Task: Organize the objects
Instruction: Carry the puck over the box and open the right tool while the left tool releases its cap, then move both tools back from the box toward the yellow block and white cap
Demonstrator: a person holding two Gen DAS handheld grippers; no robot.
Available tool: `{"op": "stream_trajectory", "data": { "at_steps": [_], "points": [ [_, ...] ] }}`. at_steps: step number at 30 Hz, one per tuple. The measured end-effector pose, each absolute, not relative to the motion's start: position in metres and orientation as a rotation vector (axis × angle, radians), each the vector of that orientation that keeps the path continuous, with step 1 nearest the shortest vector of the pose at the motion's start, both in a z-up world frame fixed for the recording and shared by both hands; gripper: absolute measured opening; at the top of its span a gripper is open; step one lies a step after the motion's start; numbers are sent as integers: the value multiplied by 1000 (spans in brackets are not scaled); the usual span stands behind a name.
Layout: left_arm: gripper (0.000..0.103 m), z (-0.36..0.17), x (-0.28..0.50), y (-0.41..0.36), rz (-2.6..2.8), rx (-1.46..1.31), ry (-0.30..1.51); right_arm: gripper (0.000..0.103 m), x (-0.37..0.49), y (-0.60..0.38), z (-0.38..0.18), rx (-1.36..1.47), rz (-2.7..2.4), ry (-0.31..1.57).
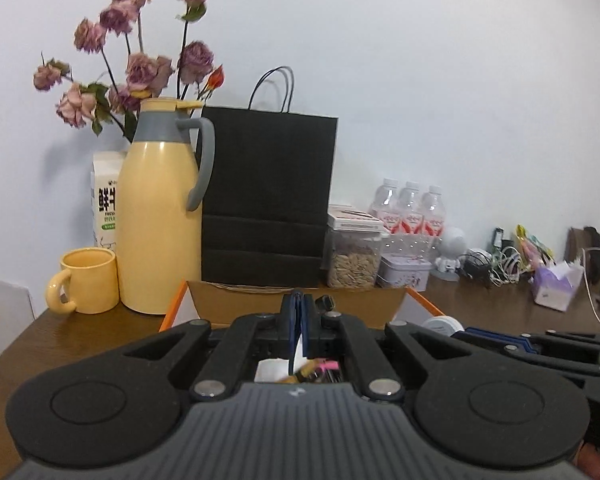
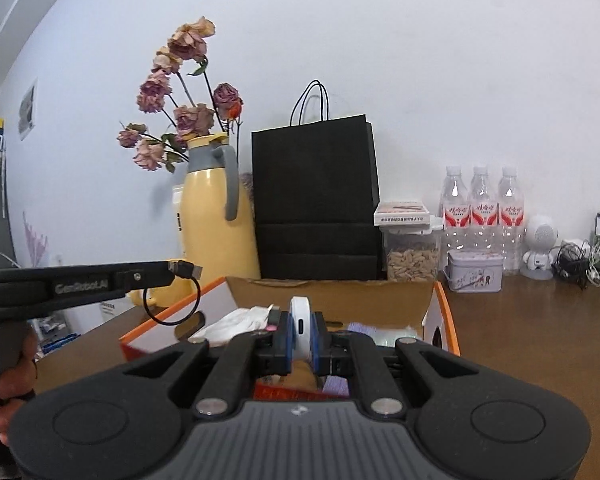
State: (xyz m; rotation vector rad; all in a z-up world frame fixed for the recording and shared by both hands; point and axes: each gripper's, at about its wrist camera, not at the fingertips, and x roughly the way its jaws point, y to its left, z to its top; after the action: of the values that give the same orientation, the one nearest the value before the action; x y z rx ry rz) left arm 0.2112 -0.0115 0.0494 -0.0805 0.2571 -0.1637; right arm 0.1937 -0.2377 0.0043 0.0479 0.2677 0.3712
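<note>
An open cardboard box with an orange rim (image 1: 420,300) (image 2: 444,308) lies right under both grippers on the brown table. It holds white tissue (image 2: 236,322) and small coloured items. My left gripper (image 1: 300,306) (image 2: 171,271) is shut on a black USB cable (image 2: 184,269); the cable's loop (image 2: 172,322) hangs over the box's left edge, and its plug (image 1: 326,302) shows beside the tips. My right gripper (image 2: 301,322) (image 1: 462,334) is shut on a white round device (image 2: 301,310) (image 1: 442,325) held on edge, its port facing the camera, above the box.
Behind the box stand a black paper bag (image 1: 268,200), a yellow jug (image 1: 160,216), a yellow mug (image 1: 88,286), dried roses (image 1: 140,68) and a seed jar (image 1: 354,256). To the right are a tin (image 2: 476,276), three water bottles (image 2: 482,208), a white figurine (image 2: 540,248) and tangled cables (image 2: 588,260).
</note>
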Motion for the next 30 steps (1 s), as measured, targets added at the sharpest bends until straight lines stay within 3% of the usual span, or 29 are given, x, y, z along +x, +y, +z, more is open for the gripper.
{"op": "stream_trajectory", "data": {
  "at_steps": [21, 23, 24, 25, 26, 27, 28, 29, 30],
  "points": [
    [5, 15, 295, 4, -121, -117, 361, 8, 275, -220, -17, 19, 281, 330],
    [17, 15, 293, 2, -117, -111, 361, 9, 275, -220, -19, 17, 286, 341],
    [47, 15, 291, 1, -116, -111, 363, 11, 274, -220, -20, 18, 289, 347],
    [84, 15, 289, 0, -101, -109, 357, 17, 273, -221, -21, 19, 285, 349],
    [98, 15, 286, -2, -72, -100, 338, 25, 273, -221, -22, 18, 280, 354],
    [103, 15, 284, -5, -40, -85, 311, 51, 272, -222, -22, 16, 275, 359],
    [103, 16, 281, -8, -19, -64, 289, 85, 271, -222, -23, 13, 270, 360],
    [103, 16, 281, -10, -21, -58, 291, 99, 270, -222, -23, 10, 264, 356],
    [103, 16, 282, -10, -30, -66, 300, 103, 268, -221, -24, 3, 258, 347]
  ]
}}
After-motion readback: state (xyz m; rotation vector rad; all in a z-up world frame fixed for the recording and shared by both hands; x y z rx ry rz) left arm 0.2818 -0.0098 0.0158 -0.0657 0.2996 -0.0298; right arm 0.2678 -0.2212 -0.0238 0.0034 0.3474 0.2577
